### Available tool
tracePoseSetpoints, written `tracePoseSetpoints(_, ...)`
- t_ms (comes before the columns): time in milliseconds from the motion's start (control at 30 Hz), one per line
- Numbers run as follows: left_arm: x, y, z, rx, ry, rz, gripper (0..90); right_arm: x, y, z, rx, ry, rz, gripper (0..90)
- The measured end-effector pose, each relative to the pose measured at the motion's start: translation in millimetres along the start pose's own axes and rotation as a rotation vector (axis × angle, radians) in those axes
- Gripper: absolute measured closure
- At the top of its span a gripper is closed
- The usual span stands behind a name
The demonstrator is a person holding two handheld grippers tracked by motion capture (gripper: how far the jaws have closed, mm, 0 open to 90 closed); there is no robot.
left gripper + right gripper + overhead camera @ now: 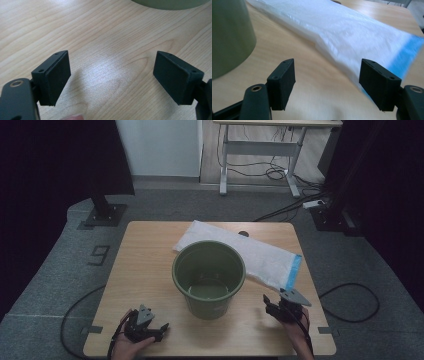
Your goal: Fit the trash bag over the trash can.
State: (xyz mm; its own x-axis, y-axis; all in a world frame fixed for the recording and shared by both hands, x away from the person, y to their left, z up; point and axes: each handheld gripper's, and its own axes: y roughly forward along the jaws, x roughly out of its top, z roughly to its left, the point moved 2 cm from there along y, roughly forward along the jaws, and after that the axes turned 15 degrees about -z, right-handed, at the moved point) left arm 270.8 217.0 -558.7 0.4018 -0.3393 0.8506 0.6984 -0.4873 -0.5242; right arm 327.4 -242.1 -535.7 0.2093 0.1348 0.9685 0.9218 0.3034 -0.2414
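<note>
- Step in hand, as I judge it: the approach to the white bag (240, 251), before any grip; the right claw (274, 306) sits at about four o'clock from the green bucket (209, 276), aimed at the bag's blue-edged end (293, 271); its jaws stand apart with nothing between them, the blue edge just beyond the right-hand jaw in the right gripper view (404, 60)
- The left claw (159, 329) rests low over the bench (145, 270) at about seven o'clock from the bucket; its jaws are spread wide over bare wood, holding nothing; the bucket's wall shows at the top of the left gripper view (172, 3)
- The bag lies flat on the bench from eleven o'clock round to three o'clock of the bucket, partly hidden behind its rim; the bucket stands upright at the bench's middle and looks empty
- Next move, likely: slide the right claw forward to the blue edge and pinch one thin layer; the film lies flat on wood, so a low, shallow angle seems needed
- In the way: the bucket stands just beside the bag, perhaps on it; I cannot tell which; a pull could drag against it
- Around: a second desk (260, 145) and loose floor cables (280, 170) at twelve o'clock, well apart from the work
</note>
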Motion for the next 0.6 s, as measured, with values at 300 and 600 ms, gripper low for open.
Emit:
tracePoseSetpoints(300, -0.1, 3.2, 7.9, -0.029, -0.046, 0.013, 14.2, 20.2, 67.9, -4.7, 0.055, 0.005, 0.099, 33.6)
tracePoseSetpoints(600, 4.3, 9.7, 8.6, -0.038, -0.024, 0.010, 15.0, 19.2, 98.2, -3.1, 0.105, 0.030, 0.128, 36.9)
